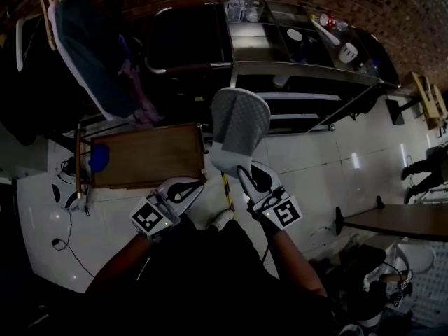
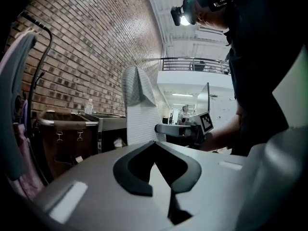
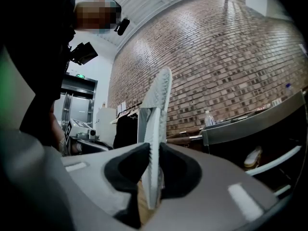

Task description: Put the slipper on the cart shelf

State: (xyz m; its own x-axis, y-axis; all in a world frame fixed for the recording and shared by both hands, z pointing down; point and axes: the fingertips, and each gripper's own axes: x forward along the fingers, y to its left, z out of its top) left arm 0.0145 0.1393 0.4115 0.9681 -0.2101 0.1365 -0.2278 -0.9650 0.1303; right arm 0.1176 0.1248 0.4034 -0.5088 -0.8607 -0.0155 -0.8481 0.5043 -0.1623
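A grey slipper (image 1: pixel 240 128) stands upright, sole edge toward me, pinched at its heel end by my right gripper (image 1: pixel 241 173). In the right gripper view the pads press both sides of the slipper (image 3: pixel 156 124), and the right gripper (image 3: pixel 151 150) is shut on it. It hangs over the floor in front of the metal cart (image 1: pixel 308 72). A pale slipper-like thing (image 1: pixel 281 80) lies on the cart shelf (image 1: pixel 318 98). My left gripper (image 1: pixel 190 190) is beside the right one, shut with nothing in it; its own view shows the left gripper (image 2: pixel 155 146) and the slipper (image 2: pixel 138 110).
A wooden board (image 1: pixel 148 154) with a blue thing (image 1: pixel 99 157) lies on the floor at left. Garments hang on a rack (image 1: pixel 98 54) at the back left. A water bottle (image 1: pixel 236 5) and cups stand on the cart top. A dark table (image 1: pixel 399 220) is at right.
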